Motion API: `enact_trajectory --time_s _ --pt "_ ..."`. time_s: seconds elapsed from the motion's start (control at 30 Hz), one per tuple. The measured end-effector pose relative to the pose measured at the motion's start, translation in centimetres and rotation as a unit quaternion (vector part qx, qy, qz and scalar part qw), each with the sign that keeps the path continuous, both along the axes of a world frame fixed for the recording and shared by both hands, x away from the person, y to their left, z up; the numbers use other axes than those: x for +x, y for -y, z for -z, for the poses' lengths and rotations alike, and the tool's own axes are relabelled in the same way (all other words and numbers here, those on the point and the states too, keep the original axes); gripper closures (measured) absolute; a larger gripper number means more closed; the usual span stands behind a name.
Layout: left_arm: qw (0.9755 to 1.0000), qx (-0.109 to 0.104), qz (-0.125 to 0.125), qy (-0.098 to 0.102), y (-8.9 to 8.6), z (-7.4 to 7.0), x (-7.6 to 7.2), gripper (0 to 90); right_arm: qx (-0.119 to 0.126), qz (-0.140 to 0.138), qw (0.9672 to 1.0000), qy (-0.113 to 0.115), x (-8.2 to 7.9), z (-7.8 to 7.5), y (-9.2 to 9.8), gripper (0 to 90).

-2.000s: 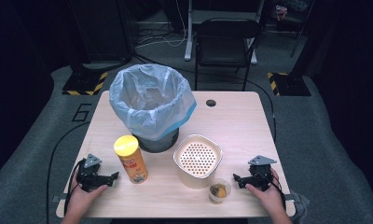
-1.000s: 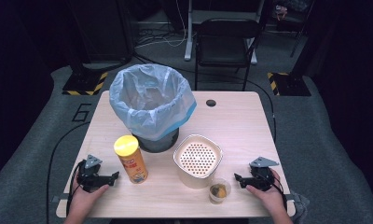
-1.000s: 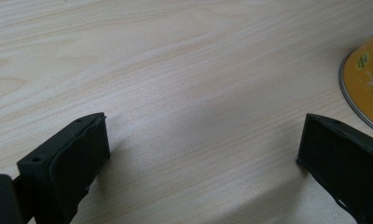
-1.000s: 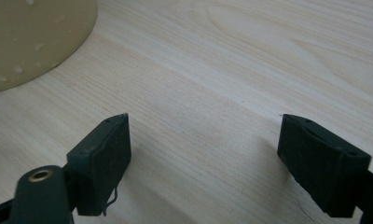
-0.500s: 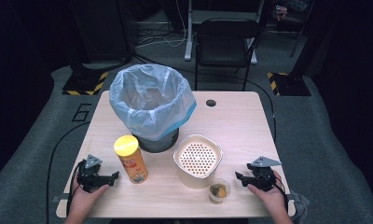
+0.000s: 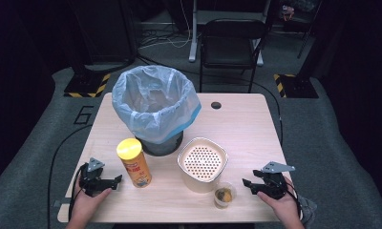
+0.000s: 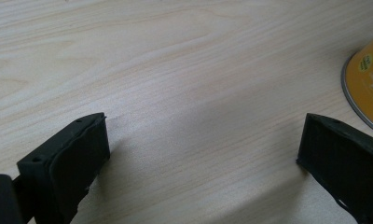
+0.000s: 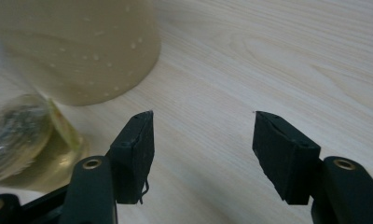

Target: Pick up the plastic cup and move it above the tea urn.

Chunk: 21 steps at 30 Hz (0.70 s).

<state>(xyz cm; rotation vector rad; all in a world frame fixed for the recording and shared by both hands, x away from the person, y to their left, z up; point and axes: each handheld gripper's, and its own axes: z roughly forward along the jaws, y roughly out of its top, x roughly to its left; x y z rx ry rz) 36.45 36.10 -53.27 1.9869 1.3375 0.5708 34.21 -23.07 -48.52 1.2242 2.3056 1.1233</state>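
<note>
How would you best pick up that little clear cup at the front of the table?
Grip the clear cup across its round side wall, coming in level from the right: it stands upright and open-topped, and the beige perforated tub crowds its left.

Lighting: table [image 6: 246, 124] brightly and evenly lit from above, surroundings near black; soft shadows beneath close-up jaws; glass cup [image 8: 21, 135] and beige container [image 8: 82, 46] out of focus; high view grainy, slightly soft.

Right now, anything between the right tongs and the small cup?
Nothing visible. The right tongs point at the cup across bare table. Their jaws stand apart, nothing between them. The beige container sits behind the cup, off that line.
</note>
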Motion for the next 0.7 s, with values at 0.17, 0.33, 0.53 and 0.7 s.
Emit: enact_trajectory --time_s 0.17,0.33,0.53,0.7 --pt "1.0000 -0.002 0.000 -0.001 0.0 0.0 0.0 1.9 0.000 -0.027 0.9996 0.005 -1.0 -0.5 -0.4 38.0" --pt "1.0000 -0.001 0.000 -0.001 0.0 0.0 0.0 1.9 0.005 -0.046 0.9989 0.004 -1.9 -0.6 -0.6 37.9" --pt "1.0000 0.001 0.000 0.000 0.0 0.0 0.0 1.9 0.009 -0.073 0.9973 0.002 -2.8 -0.3 -1.0 37.3" --pt "1.0000 0.000 0.000 0.000 0.0 0.0 0.0 1.9 0.011 -0.092 0.9957 -0.004 -3.8 -0.1 -1.7 34.4"
